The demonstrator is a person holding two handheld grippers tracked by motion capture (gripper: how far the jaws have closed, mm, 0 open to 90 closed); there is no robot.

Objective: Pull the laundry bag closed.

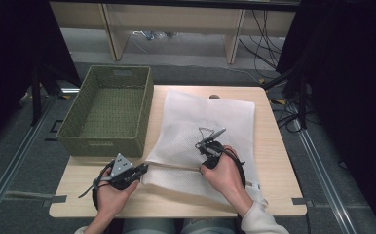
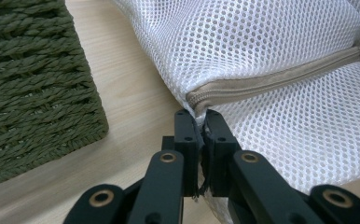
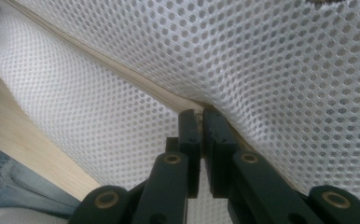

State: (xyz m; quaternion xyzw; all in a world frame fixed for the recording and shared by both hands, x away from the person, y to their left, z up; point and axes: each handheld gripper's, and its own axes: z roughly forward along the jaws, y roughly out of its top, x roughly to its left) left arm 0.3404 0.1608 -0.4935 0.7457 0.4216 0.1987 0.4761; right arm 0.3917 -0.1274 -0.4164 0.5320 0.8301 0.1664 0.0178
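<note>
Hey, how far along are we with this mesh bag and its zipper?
Done: the white mesh bag lies flat on the table beside the green basket. In hand: the left gripper pinches the zipper's end, and the right gripper is clamped along its beige tape. Left: I cannot tell whether it is being opened or closed; the basket holds nothing.

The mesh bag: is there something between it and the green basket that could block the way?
Nothing visible does. The mesh bag lies on the table right beside the green basket, which looks empty. The left gripper and the right gripper are both shut on its beige zipper.
</note>
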